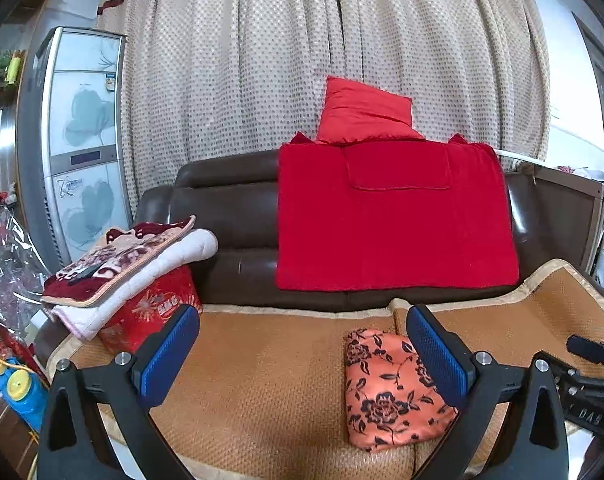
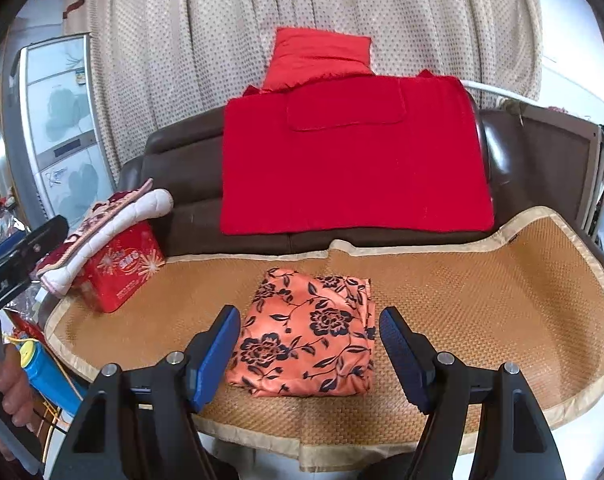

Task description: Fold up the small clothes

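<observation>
the floral garment point(image 2: 308, 330) is lying folded into a compact packet on the woven mat point(image 2: 482, 300) that is covering the sofa seat, well in front of the red blanket point(image 2: 354, 160) draped over the sofa back. taking that packet as the landmark: the right gripper point(image 2: 310, 354) is hovering just in front of its near edge, centred on it, with the blue pads point(image 2: 218, 356) standing apart on either side of the packet's width and nothing pinched between them. the left gripper point(image 1: 302, 360) is sitting off to the packet's left, also spread wide and empty, its right-hand pad overlapping the packet's right edge in the left wrist view, though i cannot tell whether it is touching the cloth.

the packet's long axis is running roughly away from the fingers toward the sofa back, tilting a little to the left at the far end, with the layered, gathered edges showing on its right side. the right hand is looking the nearer and the better lined up, so any next grasp or pressing move is probably falling to it. the folding itself is appearing largely done. the red tin point(image 2: 122, 268) under a stack of bedding is standing well to the packet's left, out of the way.
</observation>
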The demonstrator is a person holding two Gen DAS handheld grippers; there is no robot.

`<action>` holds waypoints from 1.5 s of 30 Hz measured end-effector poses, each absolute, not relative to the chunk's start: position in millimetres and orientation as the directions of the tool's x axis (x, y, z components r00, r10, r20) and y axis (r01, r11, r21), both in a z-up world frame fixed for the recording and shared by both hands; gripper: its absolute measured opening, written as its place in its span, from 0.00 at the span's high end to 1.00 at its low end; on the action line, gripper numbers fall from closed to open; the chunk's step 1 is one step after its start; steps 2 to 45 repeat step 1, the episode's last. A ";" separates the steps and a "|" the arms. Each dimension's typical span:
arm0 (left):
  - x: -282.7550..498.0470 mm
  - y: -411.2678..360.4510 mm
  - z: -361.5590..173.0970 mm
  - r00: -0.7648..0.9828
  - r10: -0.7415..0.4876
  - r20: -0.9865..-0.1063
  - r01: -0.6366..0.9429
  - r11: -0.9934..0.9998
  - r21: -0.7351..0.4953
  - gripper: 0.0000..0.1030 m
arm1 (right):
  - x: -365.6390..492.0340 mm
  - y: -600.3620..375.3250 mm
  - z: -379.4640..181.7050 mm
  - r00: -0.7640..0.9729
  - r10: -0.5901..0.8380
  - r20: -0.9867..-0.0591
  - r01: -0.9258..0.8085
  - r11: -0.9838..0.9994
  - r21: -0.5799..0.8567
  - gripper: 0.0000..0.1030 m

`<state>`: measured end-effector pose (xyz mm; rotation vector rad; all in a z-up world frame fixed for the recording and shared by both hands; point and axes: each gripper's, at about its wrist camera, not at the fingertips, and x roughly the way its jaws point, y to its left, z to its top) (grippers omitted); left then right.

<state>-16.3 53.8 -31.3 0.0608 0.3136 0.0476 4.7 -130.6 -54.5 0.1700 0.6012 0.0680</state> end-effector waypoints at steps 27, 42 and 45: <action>-8.9 52.4 -35.2 0.951 0.063 -0.302 -0.042 0.996 0.075 0.00 | 13.9 -137.1 -59.1 0.820 0.106 -0.563 -0.005 0.984 0.179 0.26; -8.9 52.4 -35.2 0.951 0.063 -0.302 -0.042 0.996 0.075 0.00 | 13.9 -137.1 -59.1 0.820 0.106 -0.563 -0.005 0.984 0.179 0.26; -8.9 52.4 -35.2 0.951 0.063 -0.302 -0.042 0.996 0.075 0.00 | 13.9 -137.1 -59.1 0.820 0.106 -0.563 -0.005 0.984 0.179 0.26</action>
